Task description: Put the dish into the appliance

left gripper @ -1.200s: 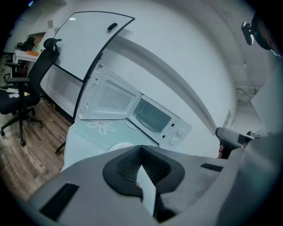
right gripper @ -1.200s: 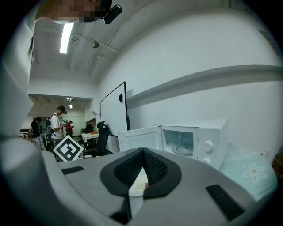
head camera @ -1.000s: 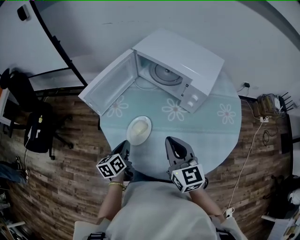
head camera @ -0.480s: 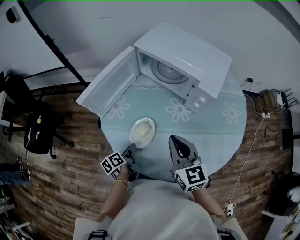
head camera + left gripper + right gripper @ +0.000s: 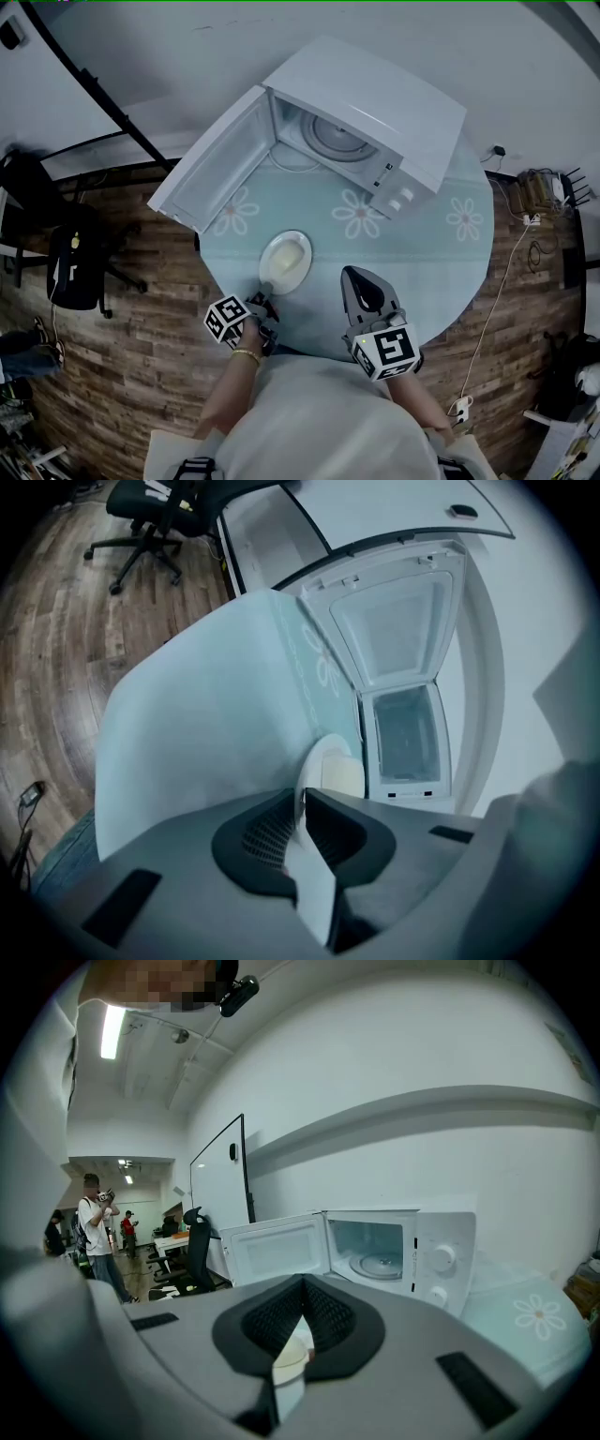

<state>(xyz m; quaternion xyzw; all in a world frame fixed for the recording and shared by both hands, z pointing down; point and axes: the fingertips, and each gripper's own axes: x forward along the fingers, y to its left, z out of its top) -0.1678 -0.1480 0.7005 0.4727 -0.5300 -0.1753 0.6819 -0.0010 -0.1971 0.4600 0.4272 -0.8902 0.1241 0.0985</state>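
- L gripper (image 5: 302,794): jaws have just been closing and are now nipped on the near rim of the dish (image 5: 284,262), rim edge-on betw. the pads. Gripper is rolled on its side, so one jaw goes over the rim and one under. Prob. the only way to pinch a flat dish lying on a surface.
- R gripper (image 5: 302,1283): jaws together, nothing betw. them. It sits to the right of the dish, apart from it, pointing twd the oven. Looks parked, out of L's path.
- dish: white, shallow, w/ pale food (image 5: 342,772) in it (can't tell what). It's on the table (image 5: 431,253) near the front edge; by my read not lifted yet.
- microwave (image 5: 375,103): at the back of the table, well apart from the dish. Its door (image 5: 211,178) is swung wide to the left and the glass turntable (image 5: 333,136) is bare, so the cavity is ready to receive.
- Step, my judgement: grasp. Next needs a level lift and carry. A one-sided rim grip may let the dish droop or slip, so go slow and keep clear of the door.
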